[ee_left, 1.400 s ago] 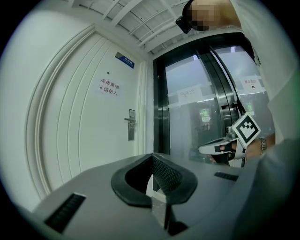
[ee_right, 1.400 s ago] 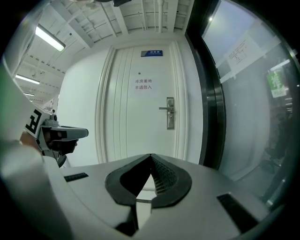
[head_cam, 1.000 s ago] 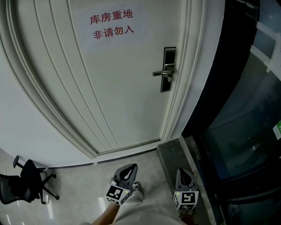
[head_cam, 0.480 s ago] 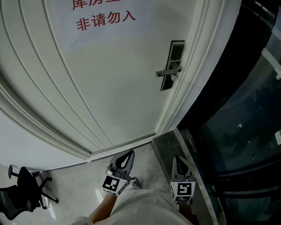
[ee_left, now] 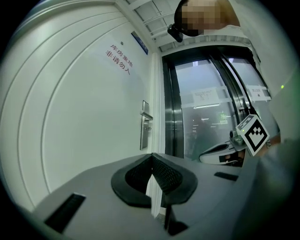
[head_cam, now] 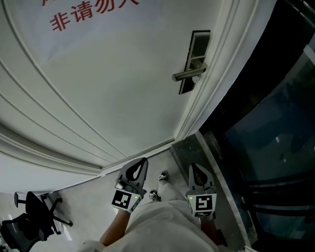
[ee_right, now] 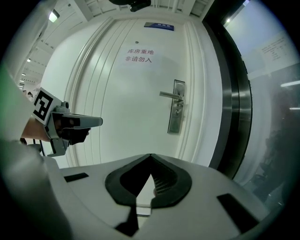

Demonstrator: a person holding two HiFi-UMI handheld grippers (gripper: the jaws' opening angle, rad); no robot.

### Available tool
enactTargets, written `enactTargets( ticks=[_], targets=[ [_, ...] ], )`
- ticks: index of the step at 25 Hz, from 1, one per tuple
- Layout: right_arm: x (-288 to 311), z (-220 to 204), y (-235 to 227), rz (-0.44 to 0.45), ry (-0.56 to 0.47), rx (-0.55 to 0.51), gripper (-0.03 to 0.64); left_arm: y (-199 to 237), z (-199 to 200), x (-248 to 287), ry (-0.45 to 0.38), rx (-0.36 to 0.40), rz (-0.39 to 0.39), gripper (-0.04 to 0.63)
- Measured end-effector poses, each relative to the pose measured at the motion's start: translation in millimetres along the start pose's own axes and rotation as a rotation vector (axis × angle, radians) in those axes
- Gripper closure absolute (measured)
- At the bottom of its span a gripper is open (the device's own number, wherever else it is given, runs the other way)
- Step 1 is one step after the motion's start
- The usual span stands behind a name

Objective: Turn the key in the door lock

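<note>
White-painted door (head_cam: 98, 88) fills the upper left and centre of the head view, its red characters (head_cam: 88, 12) cut off by the top edge. The dark lock plate (head_cam: 197, 54) sits in the upper right of that view, near the door's edge, with the lever handle (head_cam: 189, 74) pointing left across it. Whether a key stands under the lever is too small to tell, even in the right gripper view, where the plate is clearest.

Both grippers hang low at the bottom centre, side by side and well apart from the lock. The left gripper (head_cam: 142, 163) points up the frame towards the foot of the door, and its marker cube (head_cam: 124, 200) faces the camera. The right gripper (head_cam: 196, 168) lies over the dark stone ledge (head_cam: 189, 150) beside the glass wall (head_cam: 275, 138). Each gripper's own view shows its pads pressed together at the tips with nothing between them. The person's forearms are mostly hidden by light clothing at the bottom edge. One shoe (head_cam: 163, 177) shows between the grippers. An office chair (head_cam: 29, 219) is cut off at the lower left.
</note>
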State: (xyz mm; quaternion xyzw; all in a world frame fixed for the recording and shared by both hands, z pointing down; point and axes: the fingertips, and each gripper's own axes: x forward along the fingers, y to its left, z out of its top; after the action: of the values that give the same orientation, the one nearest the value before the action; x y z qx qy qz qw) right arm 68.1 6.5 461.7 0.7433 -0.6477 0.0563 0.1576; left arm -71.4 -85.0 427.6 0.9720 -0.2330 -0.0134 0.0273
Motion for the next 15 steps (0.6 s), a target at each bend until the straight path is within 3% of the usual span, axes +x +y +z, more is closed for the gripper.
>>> enactTargets(
  ticks=[10,15],
  targets=[
    [96,25,-62,-0.008,-0.048,-0.034,0.615,45,17,70,0.038,0.060,0.050,0.592],
    [130,45,-84,0.020,-0.093,-0.085,0.615,56,30,92,-0.019,0.064,0.093,0.592]
  ],
)
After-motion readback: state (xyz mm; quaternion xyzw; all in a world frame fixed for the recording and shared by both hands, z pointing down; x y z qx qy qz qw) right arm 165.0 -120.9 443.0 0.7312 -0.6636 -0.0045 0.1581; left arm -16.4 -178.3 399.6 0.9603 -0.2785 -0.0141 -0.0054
